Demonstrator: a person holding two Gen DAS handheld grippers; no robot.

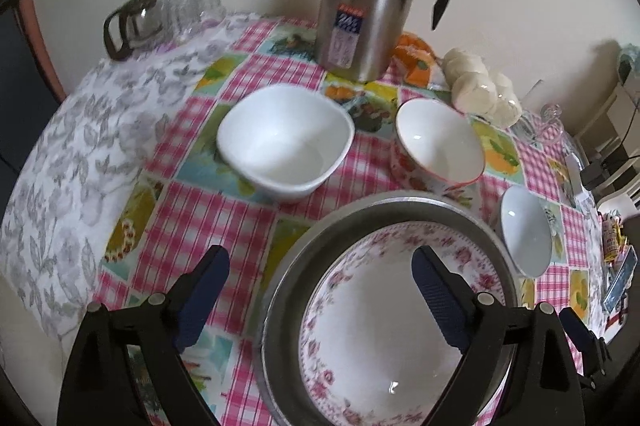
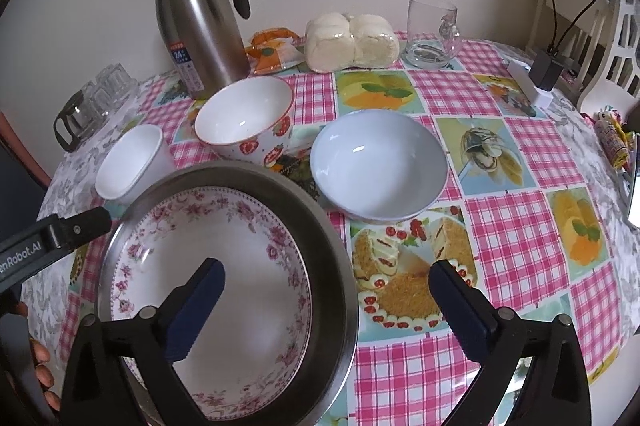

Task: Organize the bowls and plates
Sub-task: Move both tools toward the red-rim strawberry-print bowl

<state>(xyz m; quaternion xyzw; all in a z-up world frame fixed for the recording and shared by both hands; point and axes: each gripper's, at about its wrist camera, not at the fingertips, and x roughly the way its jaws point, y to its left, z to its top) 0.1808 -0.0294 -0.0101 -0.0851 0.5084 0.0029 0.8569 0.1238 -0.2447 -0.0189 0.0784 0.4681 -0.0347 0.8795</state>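
Note:
A pink-flowered plate [image 1: 376,330] [image 2: 248,266] lies inside a round steel dish [image 1: 400,204] [image 2: 240,172] at the near edge of the table. My left gripper [image 1: 320,290] is open and straddles the dish's left rim, with one finger outside and one over the plate. My right gripper [image 2: 328,302] is open across the right rim in the same way. Neither pad presses on anything. Behind the dish stand a white squarish bowl [image 1: 284,142] [image 2: 128,162], a strawberry-patterned bowl [image 1: 440,146] [image 2: 244,118] and a pale bluish bowl [image 1: 526,230] [image 2: 378,162], all upright and empty.
A steel thermos jug [image 1: 360,6] [image 2: 200,26] stands at the back by the wall, with wrapped buns [image 2: 352,38] and a glass mug [image 2: 432,30] to its right. Glasses [image 1: 192,6] cluster at the back left. A charger [image 2: 544,70] lies far right. A hand [image 2: 40,366] shows at the lower left.

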